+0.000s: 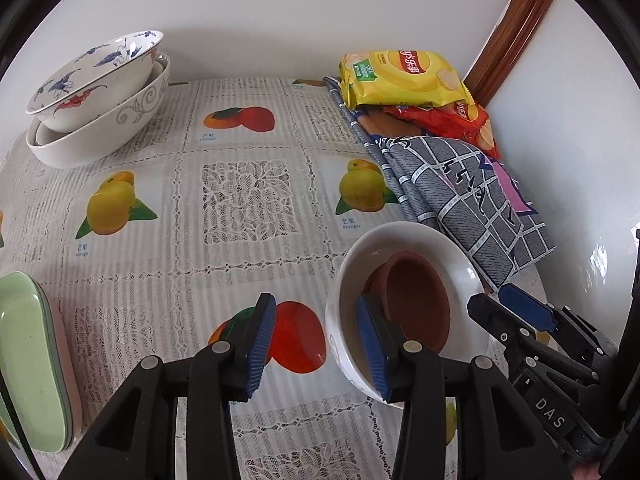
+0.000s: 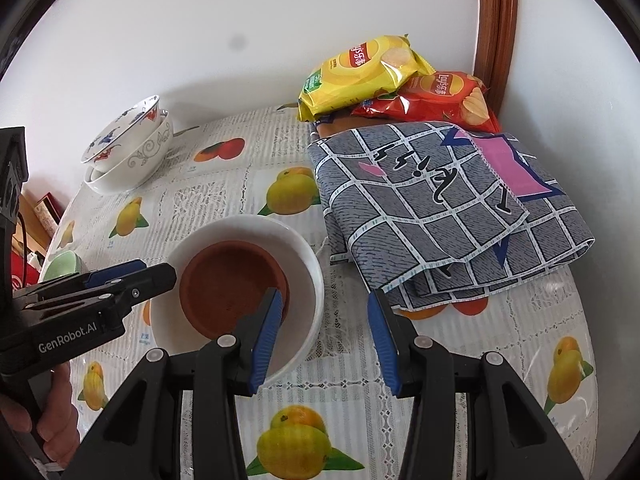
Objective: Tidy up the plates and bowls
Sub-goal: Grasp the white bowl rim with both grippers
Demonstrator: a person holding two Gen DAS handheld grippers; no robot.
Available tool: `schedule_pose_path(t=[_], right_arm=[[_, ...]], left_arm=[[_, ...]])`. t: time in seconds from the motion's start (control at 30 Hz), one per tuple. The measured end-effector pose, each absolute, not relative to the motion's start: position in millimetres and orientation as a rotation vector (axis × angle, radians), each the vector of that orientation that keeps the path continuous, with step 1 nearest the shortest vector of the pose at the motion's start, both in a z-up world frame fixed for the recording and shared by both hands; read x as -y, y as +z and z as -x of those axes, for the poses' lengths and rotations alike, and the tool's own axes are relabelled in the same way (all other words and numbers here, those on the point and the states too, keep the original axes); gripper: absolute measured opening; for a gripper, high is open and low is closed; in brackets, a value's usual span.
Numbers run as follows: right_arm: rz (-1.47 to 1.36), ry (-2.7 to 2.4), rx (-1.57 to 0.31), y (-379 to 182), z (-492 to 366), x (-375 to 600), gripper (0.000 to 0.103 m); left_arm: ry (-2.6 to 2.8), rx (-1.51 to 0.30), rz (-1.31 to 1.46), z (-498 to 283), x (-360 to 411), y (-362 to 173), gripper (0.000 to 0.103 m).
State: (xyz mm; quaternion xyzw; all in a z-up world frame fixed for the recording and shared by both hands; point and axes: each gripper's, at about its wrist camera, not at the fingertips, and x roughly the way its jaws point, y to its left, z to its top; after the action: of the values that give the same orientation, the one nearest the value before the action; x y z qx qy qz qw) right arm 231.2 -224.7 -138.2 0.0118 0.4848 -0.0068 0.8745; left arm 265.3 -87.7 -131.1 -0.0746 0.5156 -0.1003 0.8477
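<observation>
A white bowl [image 1: 468,268] stands on the table with a brown dish [image 1: 416,300] inside it; both also show in the right wrist view, the bowl [image 2: 304,256] and the dish [image 2: 228,284]. My left gripper [image 1: 316,344] is open, its jaws straddling the bowl's left wall, one finger [image 1: 374,348] inside. My right gripper [image 2: 324,336] is open, straddling the bowl's right wall, one finger [image 2: 266,332] inside. Two stacked patterned bowls [image 1: 100,96] sit at the far left. Stacked green plates [image 1: 28,360] lie at the near left edge.
A folded grey checked cloth [image 2: 440,208] lies right of the white bowl. Yellow [image 2: 360,76] and red [image 2: 444,96] chip bags rest behind it against the wall. The table carries a fruit-print lace cover [image 1: 240,200]. A wooden door frame [image 2: 496,32] stands at the back right.
</observation>
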Motion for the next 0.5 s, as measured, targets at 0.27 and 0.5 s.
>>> schedule_pose_path(t=[0.27,0.5], right_arm=[[-0.048,-0.048,-1.099,-157.5,-247.5,231.3,0.044],[-0.025,-0.054,-1.142,-169.3,-254.9,229.6,0.043]], left_arm=[[-0.206,-1.136,0.131,-275.8,94.4,-146.4,0.040],[-0.218,-1.159,0.123,-281.4,98.2,-157.7,0.040]])
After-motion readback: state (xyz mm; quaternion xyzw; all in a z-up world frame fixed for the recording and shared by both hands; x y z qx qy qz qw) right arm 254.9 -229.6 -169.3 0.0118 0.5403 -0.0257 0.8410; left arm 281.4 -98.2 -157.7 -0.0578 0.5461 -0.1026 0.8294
